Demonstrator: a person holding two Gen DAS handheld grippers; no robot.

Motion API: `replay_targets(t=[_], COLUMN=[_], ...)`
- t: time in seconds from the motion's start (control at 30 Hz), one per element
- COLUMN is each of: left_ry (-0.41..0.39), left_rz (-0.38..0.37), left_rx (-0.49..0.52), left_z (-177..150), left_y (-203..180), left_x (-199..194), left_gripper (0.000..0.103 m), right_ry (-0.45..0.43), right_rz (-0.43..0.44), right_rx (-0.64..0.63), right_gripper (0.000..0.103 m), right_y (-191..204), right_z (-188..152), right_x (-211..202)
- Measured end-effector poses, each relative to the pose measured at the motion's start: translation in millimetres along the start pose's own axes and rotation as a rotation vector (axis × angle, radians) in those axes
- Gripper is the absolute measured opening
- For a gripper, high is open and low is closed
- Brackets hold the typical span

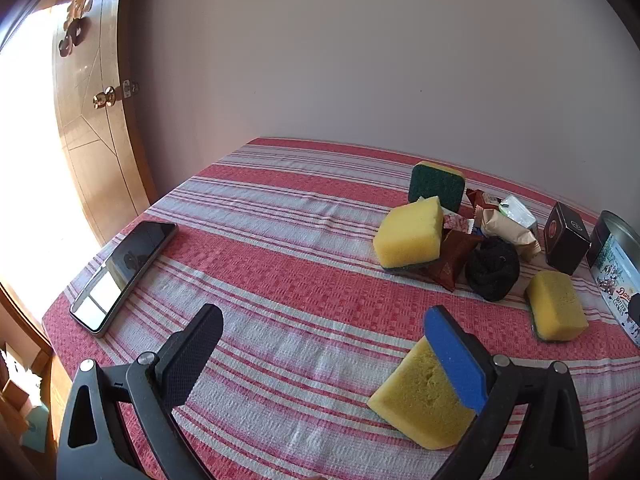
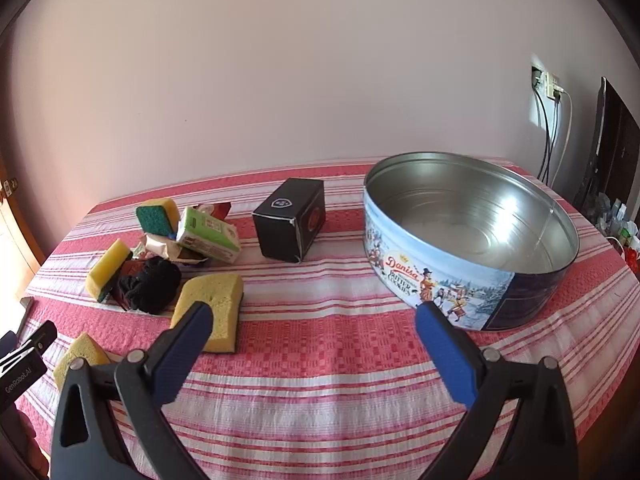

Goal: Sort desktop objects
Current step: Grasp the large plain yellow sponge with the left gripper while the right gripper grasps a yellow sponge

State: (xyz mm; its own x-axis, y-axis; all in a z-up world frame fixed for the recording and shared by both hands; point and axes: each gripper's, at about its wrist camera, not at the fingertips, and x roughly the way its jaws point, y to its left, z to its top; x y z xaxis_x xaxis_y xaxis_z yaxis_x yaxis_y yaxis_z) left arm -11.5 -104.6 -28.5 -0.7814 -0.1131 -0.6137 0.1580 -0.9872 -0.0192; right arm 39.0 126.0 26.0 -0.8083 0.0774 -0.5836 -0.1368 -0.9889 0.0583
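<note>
My left gripper [image 1: 324,356] is open over the striped tablecloth; a yellow sponge [image 1: 424,400] lies against its right finger, not clamped. A pile holds a yellow sponge [image 1: 412,236], a green-faced sponge [image 1: 436,186], snack packets [image 1: 452,256], a black fabric ball [image 1: 494,268] and another yellow sponge [image 1: 556,310]. My right gripper [image 2: 314,350] is open and empty. A yellow sponge [image 2: 210,306] lies by its left finger. The open Danisa cookie tin [image 2: 452,280] stands to its right, empty inside. A black box [image 2: 290,224] and a green-white carton [image 2: 208,238] stand beyond.
A phone [image 1: 122,272] lies near the table's left edge. A wooden door [image 1: 92,120] stands left of the table. The left gripper [image 2: 24,360] shows at the right wrist view's left edge. Cables and a socket [image 2: 550,88] hang on the right wall.
</note>
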Motion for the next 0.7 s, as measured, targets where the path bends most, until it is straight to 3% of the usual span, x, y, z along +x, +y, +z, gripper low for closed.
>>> replay_targets(t=[0.13,0.2,0.33,0.47,0.63,0.7], left_ry=[0.045,0.059,0.061,0.111,0.157,0.21], left_rz=[-0.094,-0.158,-0.21,-0.218,-0.215,-0.2], left_rx=[0.004,0.043,0.154,0.212,0.164,0.154], left_z=[-5,-8,-14,-22,-22,-23], left_y=[-5,-14,-39,-55,-50,-48], left_x=[5,5,3,16,28,36], left_gripper=[0.102,0.102,0.102,0.102,0.102,0.102], right_ry=[-0.004,-0.007,0.011,0.04,0.07,0.089], right_rz=[0.011,0.022,0.038,0.043,0.07,0.108], right_rx=[-0.02,-0.021,-0.015,-0.009,-0.002,-0.002], right_gripper=[0.101,0.098,0.089,0.082,0.081,0.081], right_y=[5,5,3,2,4,9], right_z=[-1,-1,0,-2,-2,0], right_x=[2,3,9,17,22,25])
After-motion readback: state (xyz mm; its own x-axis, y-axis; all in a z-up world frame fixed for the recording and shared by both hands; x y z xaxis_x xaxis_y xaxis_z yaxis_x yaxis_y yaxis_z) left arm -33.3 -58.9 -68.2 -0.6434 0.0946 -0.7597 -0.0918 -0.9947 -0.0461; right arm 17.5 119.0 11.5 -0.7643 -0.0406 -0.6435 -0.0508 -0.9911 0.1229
